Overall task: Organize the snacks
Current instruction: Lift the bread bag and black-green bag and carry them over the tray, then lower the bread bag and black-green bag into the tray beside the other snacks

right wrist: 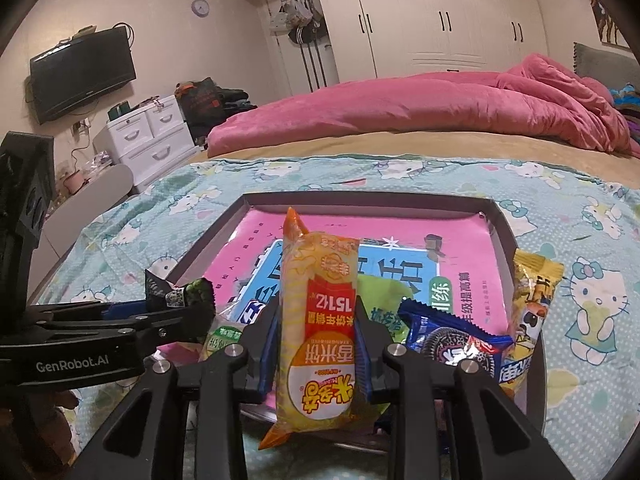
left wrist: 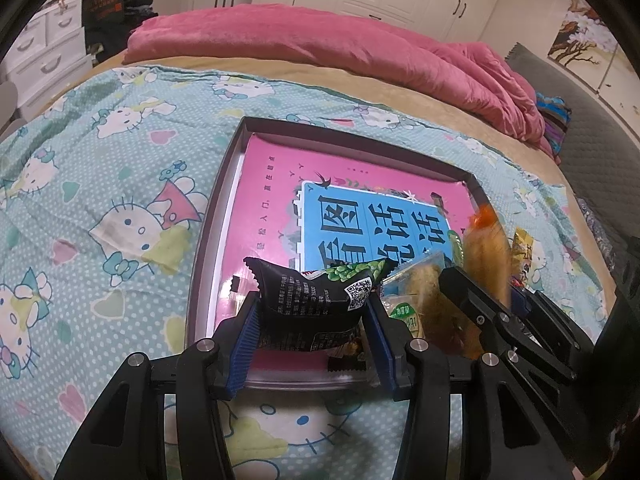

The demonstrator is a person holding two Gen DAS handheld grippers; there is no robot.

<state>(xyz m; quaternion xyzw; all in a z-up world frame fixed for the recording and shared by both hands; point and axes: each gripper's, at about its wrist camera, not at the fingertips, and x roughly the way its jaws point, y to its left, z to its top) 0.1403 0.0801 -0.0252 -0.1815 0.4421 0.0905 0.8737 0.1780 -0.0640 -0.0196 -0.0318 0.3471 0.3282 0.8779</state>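
Bed-top tray [left wrist: 224, 184] is being filled: left gripper [left wrist: 312, 320] clamps a black packet [left wrist: 316, 296], right gripper [right wrist: 316, 344] clamps a rice-cracker pack [right wrist: 316, 320]; next, each likely needs setting down flat.

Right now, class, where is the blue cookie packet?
In the right wrist view the blue cookie packet lies in the tray, right of the right gripper and its rice cracker pack, beside the yellow snack bag.

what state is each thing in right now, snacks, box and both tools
left tool: shut on the black snack pack
black snack pack: held above the box's near edge
right tool: shut on the rice cracker pack
rice cracker pack: held upright
cookie pack: lying in the box
yellow snack pack: leaning on the box's right wall
box: open, pink book flat inside
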